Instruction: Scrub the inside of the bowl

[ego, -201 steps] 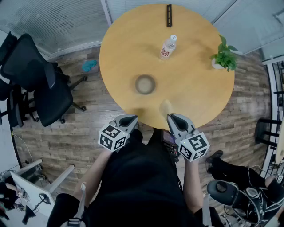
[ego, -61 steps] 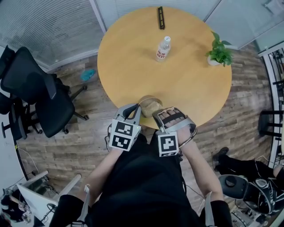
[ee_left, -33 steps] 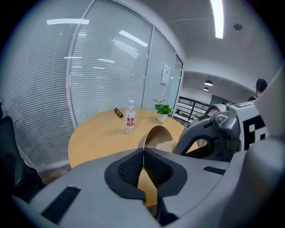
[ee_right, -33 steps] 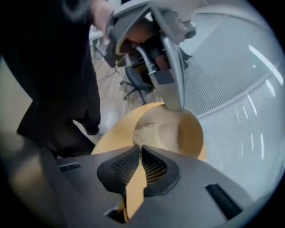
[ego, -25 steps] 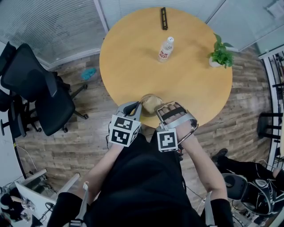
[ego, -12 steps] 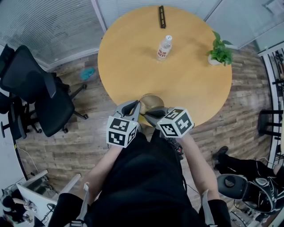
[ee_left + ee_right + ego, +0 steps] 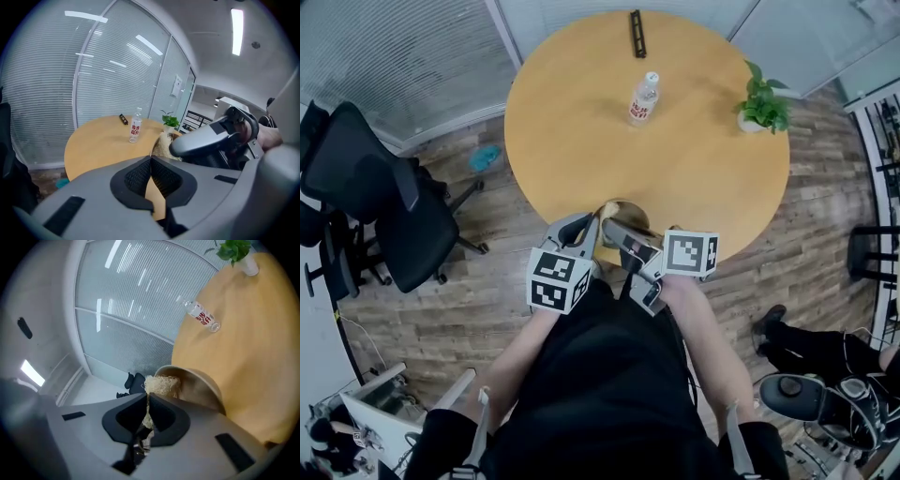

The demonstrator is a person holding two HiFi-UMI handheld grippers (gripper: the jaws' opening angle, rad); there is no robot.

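- Left gripper [image 7: 151,163]: jaws closed tight on the rim of the bowl [image 7: 202,391], w/ a thin tan edge pinched between the pads. Solid anchor.
- The bowl is at the near edge of the table [image 7: 694,169], right in front of the person & between the two grippers. Can't tell if its base rests on the wood or is lifted.
- Right gripper [image 7: 148,403]: jaws clamped on a pale, fibrous scrubber [image 7: 162,382]. The wad sticks out past the tips, at the bowl's mouth by the rim. Contact w/ the inner wall looks likely but isn't clear.
- Step in hand, I'd say: mid-scrub, working the inside wall.
- To do it well, let the wad meet the bowl, not the hard jaw tips. The tips look v. close to the rim.
- Go round the wall in small circles w/ wrist rolls, then down to the bottom. No stabbing.
- The left side has to brace vs. the push. Its grip is on one thin edge only, so heavy pressure could twist the bowl out or tip it off the table edge.
- Better to press toward the clamped side, not away, so the bowl doesn't lever.
- The scrubber looks light & springy and is held by a small pinch. Drag too hard & it may pull free.
- Bottle [image 7: 643,97], plant [image 7: 761,111] & black bar [image 7: 635,33] are well apart on the far side, so no obstacle.
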